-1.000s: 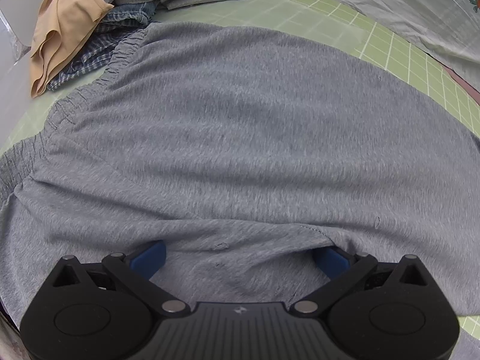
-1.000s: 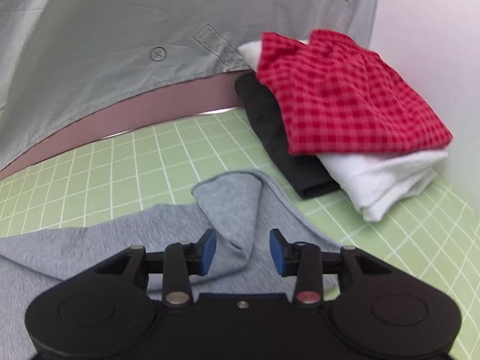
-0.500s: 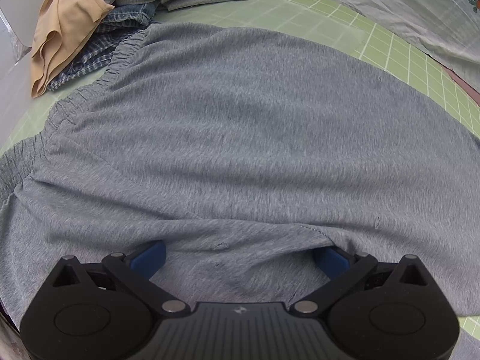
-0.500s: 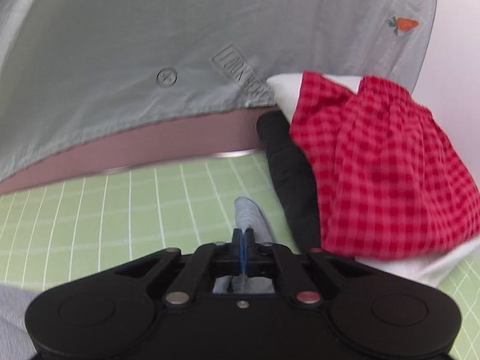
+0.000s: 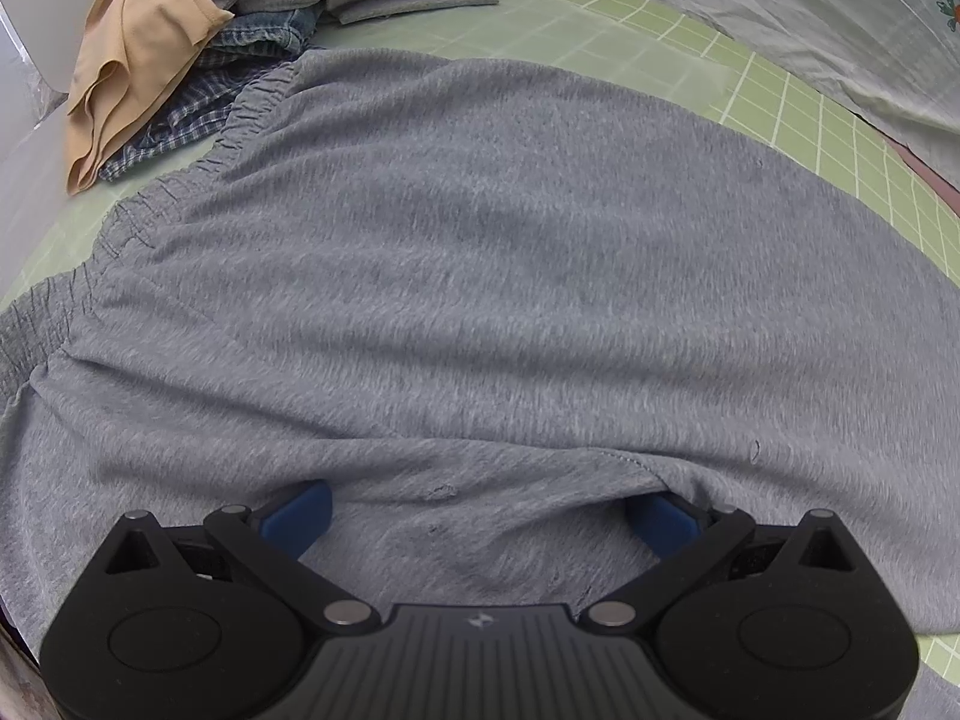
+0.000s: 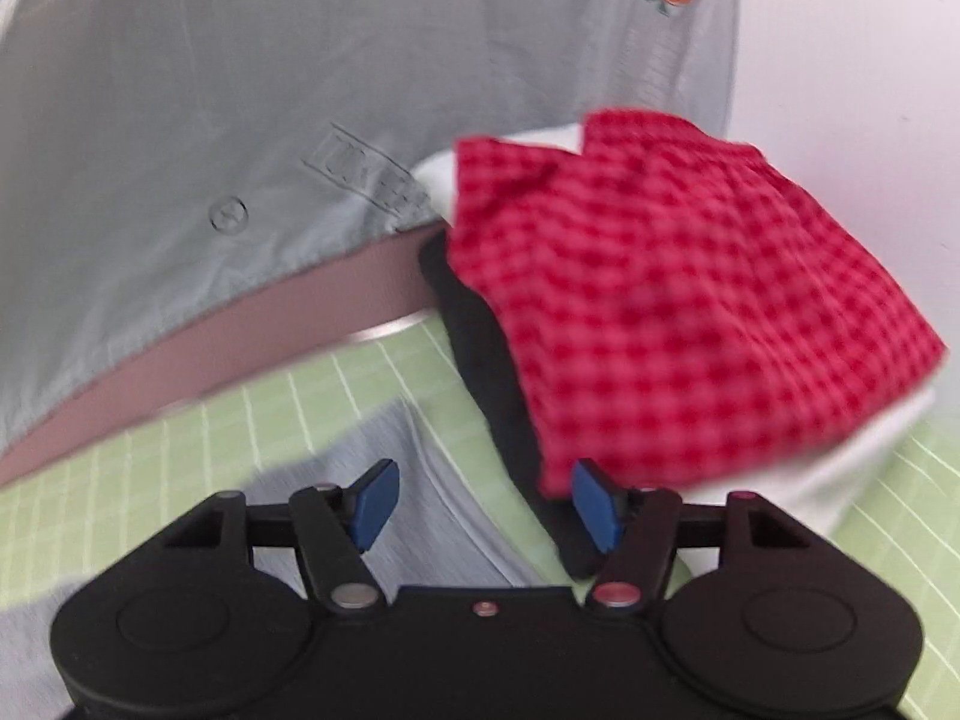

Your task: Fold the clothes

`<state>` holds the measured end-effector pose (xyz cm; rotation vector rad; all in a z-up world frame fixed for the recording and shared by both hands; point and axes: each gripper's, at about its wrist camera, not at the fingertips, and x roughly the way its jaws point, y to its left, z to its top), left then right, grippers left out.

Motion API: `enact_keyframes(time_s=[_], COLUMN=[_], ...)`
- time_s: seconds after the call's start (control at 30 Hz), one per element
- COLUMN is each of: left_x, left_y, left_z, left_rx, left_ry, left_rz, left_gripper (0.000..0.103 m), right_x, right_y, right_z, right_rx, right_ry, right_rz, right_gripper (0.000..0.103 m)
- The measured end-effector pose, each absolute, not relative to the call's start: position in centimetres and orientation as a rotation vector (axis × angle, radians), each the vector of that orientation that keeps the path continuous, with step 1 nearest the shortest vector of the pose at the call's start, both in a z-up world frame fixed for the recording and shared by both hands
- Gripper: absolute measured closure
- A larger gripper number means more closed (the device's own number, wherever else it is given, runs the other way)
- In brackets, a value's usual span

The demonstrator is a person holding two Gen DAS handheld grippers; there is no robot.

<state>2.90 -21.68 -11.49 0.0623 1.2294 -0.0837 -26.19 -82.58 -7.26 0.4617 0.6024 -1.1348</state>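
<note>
A grey knit garment with an elastic waistband [image 5: 480, 252] lies spread flat on the green grid mat [image 5: 798, 114]. My left gripper [image 5: 480, 516] is open wide and low over the garment's near part, its blue pads [image 5: 300, 516] resting at the cloth. In the right wrist view a corner of the same grey garment [image 6: 414, 480] lies on the mat under my right gripper [image 6: 483, 507], which is open and empty above it.
A loose heap of tan, denim and checked clothes [image 5: 174, 48] sits at the far left. A folded stack with red checked [image 6: 678, 300], black and white pieces sits at the right. A grey sheet [image 6: 240, 90] hangs along the mat's far edge.
My right gripper closed on the grey corner half a second ago and has now opened and let it go; the view is blurred by motion. My left gripper has not moved.
</note>
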Motion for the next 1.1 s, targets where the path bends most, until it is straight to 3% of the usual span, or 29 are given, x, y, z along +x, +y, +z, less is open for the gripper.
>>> enact_keyframes(time_s=[0.17, 0.23, 0.3, 0.33, 0.57, 0.63, 0.7, 0.77, 0.93, 1.0, 1.1], left_x=[3.1, 3.1, 3.1, 3.1, 3.0, 3.2, 3.1, 2.9, 0.1, -1.1, -2.8], left_y=[-21.7, -21.7, -21.7, -21.7, -21.6, -21.5, -21.3, -21.0, -19.8, -19.0, -17.6], left_z=[-11.5, -11.5, -11.5, -11.5, -11.4, -11.4, -11.3, -11.0, -8.4, -7.7, -7.2], left_rx=[0.062, 0.062, 0.06, 0.058, 0.049, 0.048, 0.045, 0.035, 0.02, 0.032, 0.036], left_ry=[1.24, 1.244, 1.243, 1.242, 1.226, 1.228, 1.231, 1.231, 1.134, 1.115, 1.102], left_rz=[-0.082, -0.082, -0.08, -0.078, -0.069, -0.069, -0.078, -0.088, -0.135, -0.146, -0.154], left_gripper=[0.0, 0.0, 0.0, 0.0, 0.0, 0.0, 0.0, 0.0, 0.0, 0.0, 0.0], right_x=[-31.0, -31.6, -31.8, -31.7, -33.5, -33.8, -34.4, -36.1, -40.7, -42.6, -45.4], right_y=[-79.9, -79.8, -79.6, -79.6, -80.2, -79.9, -79.1, -77.6, -73.0, -70.8, -67.8], right_z=[-10.4, -11.2, -11.6, -11.7, -11.0, -10.2, -8.9, -7.3, -5.1, -5.1, -5.9], right_rx=[0.526, 0.534, 0.536, 0.535, 0.53, 0.517, 0.498, 0.527, 0.597, 0.587, 0.59], right_ry=[0.695, 0.708, 0.718, 0.728, 0.732, 0.73, 0.707, 0.626, 0.503, 0.515, 0.546], right_rz=[-1.209, -1.208, -1.155, -1.123, -1.192, -1.188, -1.203, -1.208, -1.137, -1.133, -1.156], right_gripper=[0.038, 0.042, 0.084, 0.094, 0.099, 0.091, 0.052, 0.038, 0.014, 0.0, 0.0])
